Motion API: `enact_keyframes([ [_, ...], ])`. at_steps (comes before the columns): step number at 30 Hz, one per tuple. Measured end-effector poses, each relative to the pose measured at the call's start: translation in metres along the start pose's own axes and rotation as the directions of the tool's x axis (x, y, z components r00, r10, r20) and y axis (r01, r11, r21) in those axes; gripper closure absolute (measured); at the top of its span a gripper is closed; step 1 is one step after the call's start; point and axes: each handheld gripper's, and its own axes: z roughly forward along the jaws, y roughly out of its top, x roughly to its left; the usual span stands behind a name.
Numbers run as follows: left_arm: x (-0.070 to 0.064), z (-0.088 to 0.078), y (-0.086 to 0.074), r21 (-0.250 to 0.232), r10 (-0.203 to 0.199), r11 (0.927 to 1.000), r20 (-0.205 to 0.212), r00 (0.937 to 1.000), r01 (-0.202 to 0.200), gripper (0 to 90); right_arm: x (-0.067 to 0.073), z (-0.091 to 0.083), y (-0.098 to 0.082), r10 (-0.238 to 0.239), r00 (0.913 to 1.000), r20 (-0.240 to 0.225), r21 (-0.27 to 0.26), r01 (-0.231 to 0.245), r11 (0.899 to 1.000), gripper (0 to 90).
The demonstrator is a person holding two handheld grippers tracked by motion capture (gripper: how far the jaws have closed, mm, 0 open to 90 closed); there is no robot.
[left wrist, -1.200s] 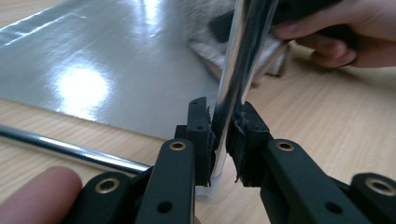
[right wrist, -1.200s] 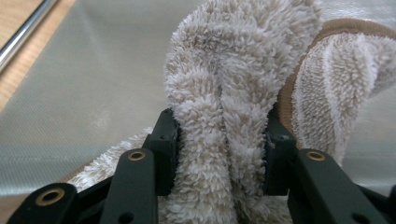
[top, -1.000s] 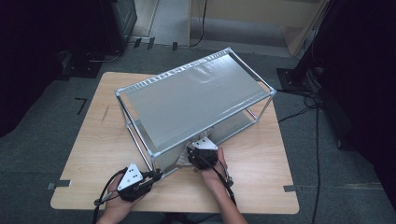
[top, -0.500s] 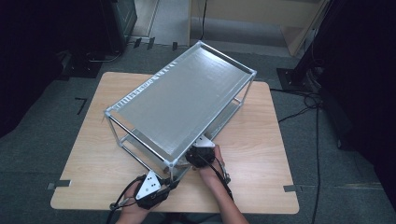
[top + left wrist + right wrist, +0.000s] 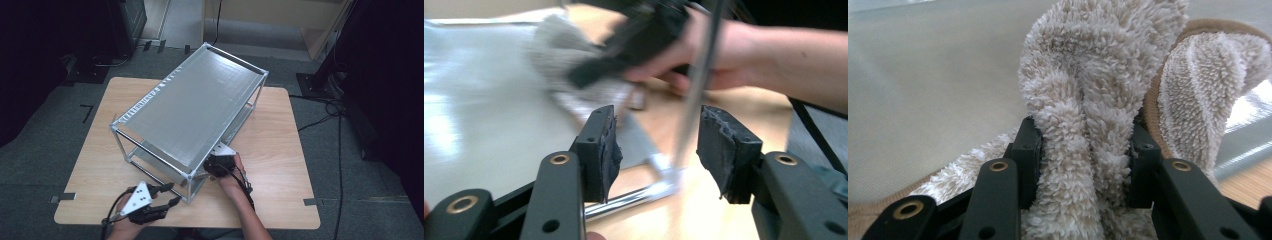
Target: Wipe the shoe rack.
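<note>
Rack point(image 5: 195, 112) orientation has changed: a second ago the metal two-shelf frame lay with its long side across the table point(image 5: 280, 150); it now runs diagonally, one corner at the near edge, the opposite corner at the far right. Left gripper point(image 5: 169, 195) sat clamped on the near corner post point(image 5: 190, 186) through that swing; its jaws have just been opening. In the left gripper view the post point(image 5: 696, 85) stands between the pads point(image 5: 604, 145) with daylight on both sides, so the grip is released and the hand has drawn back toward the near-left of the table.

Right gripper point(image 5: 1083, 150) is clenched on a fold of fluffy beige cloth point(image 5: 1088, 90), pressed against the lower shelf point(image 5: 933, 85) at the rack's near-right side; in the high view that hand point(image 5: 227, 167) reaches in just under the top shelf.

Reading: the turn was made to bring this side of the lower shelf within reach. With the rack let go, wiping should be next; an unsteadied frame may slide under the cloth.
</note>
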Motion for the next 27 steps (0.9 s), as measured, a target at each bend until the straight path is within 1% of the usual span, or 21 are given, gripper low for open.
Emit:
enact_keyframes([
  [1,0.010,-0.007,0.000,-0.024,-0.016,0.9996,-0.024,0.9996,0.016,47.6,-0.001,-0.003,-0.001,0.004,0.9999,0.012,-0.007,-0.003,1.000,60.6],
  [2,0.019,-0.014,0.000,-0.049,-0.048,0.9978,-0.046,0.9978,0.045,46.6,-0.002,-0.006,-0.001,0.006,0.9998,0.020,-0.019,-0.006,1.000,60.3],
  [3,0.029,-0.019,0.000,-0.073,-0.084,0.9942,-0.071,0.9939,0.079,45.2,-0.003,-0.010,-0.002,0.017,0.9996,0.021,-0.034,-0.017,0.999,60.1],
  [4,0.037,-0.025,-0.001,-0.092,-0.103,0.9913,-0.099,0.9897,0.094,44.3,-0.003,-0.013,-0.003,0.020,0.9995,0.025,-0.049,-0.018,0.999,59.7],
  [6,0.048,-0.035,-0.003,-0.125,-0.128,0.9861,-0.148,0.9807,0.109,44.2,-0.004,-0.022,-0.006,0.026,0.9993,0.026,-0.069,-0.025,0.997,59.0],
  [8,0.056,-0.044,-0.004,-0.146,-0.130,0.9840,-0.199,0.9714,0.102,44.0,-0.003,-0.031,-0.009,0.034,0.9991,0.024,-0.087,-0.032,0.996,58.9],
  [9,0.058,-0.047,-0.005,-0.148,-0.130,0.9843,-0.236,0.9631,0.096,43.5,-0.003,-0.035,-0.011,0.037,0.9990,0.025,-0.098,-0.034,0.995,58.9],
  [11,0.064,-0.053,-0.008,-0.155,-0.148,0.9822,-0.297,0.9432,0.105,42.2,-0.003,-0.045,-0.016,0.053,0.9984,0.020,-0.114,-0.050,0.992,59.0],
  [12,0.067,-0.056,-0.010,-0.155,-0.162,0.9811,-0.331,0.9296,0.115,40.7,-0.003,-0.050,-0.018,0.055,0.9982,0.022,-0.119,-0.052,0.991,58.9],
  [13,0.071,-0.059,-0.011,-0.156,-0.174,0.9797,-0.357,0.9176,0.125,39.6,-0.002,-0.055,-0.021,0.064,0.9977,0.022,-0.120,-0.061,0.991,58.9],
  [14,0.075,-0.061,-0.012,-0.165,-0.193,0.9763,-0.368,0.9096,0.140,39.1,-0.001,-0.061,-0.024,0.064,0.9976,0.026,-0.124,-0.061,0.990,58.9],
  [16,0.083,-0.063,-0.014,-0.154,-0.210,0.9749,-0.395,0.8945,0.161,37.6,0.003,-0.072,-0.029,0.071,0.9971,0.027,-0.131,-0.066,0.989,58.9],
  [18,0.091,-0.063,-0.015,-0.149,-0.222,0.9732,-0.410,0.8848,0.175,36.2,0.007,-0.083,-0.033,0.070,0.9972,0.023,-0.141,-0.067,0.988,58.9],
  [19,0.095,-0.062,-0.015,-0.142,-0.224,0.9734,-0.414,0.8823,0.180,36.0,0.009,-0.088,-0.034,0.066,0.9977,0.018,-0.149,-0.062,0.987,58.9],
  [20,0.098,-0.060,-0.016,-0.142,-0.232,0.9715,-0.412,0.8811,0.190,35.7,0.011,-0.094,-0.035,0.060,0.9981,0.015,-0.153,-0.057,0.987,58.9],
  [22,0.104,-0.055,-0.017,-0.135,-0.242,0.9696,-0.417,0.8758,0.204,35.3,0.013,-0.103,-0.037,0.055,0.9985,0.008,-0.162,-0.053,0.985,58.9],
  [23,0.106,-0.052,-0.017,-0.134,-0.250,0.9679,-0.426,0.8693,0.213,35.2,0.014,-0.108,-0.038,0.053,0.9986,-0.002,-0.172,-0.053,0.984,58.8],
  [24,0.109,-0.050,-0.017,-0.125,-0.251,0.9680,-0.438,0.8631,0.218,35.2,0.015,-0.113,-0.039,0.051,0.9984,-0.024,-0.182,-0.054,0.982,58.8],
  [25,0.112,-0.047,-0.017,-0.123,-0.259,0.9659,-0.443,0.8582,0.228,35.2,0.015,-0.117,-0.041,0.041,0.9981,-0.047,-0.191,-0.049,0.980,58.8],
  [26,0.115,-0.045,-0.017,-0.122,-0.265,0.9644,-0.442,0.8573,0.235,35.2,0.016,-0.120,-0.042,0.026,0.9975,-0.066,-0.203,-0.039,0.978,58.7],
  [27,0.118,-0.043,-0.017,-0.115,-0.264,0.9646,-0.441,0.8579,0.237,35.2,0.017,-0.123,-0.043,0.021,0.9965,-0.081,-0.206,-0.037,0.978,58.7],
])
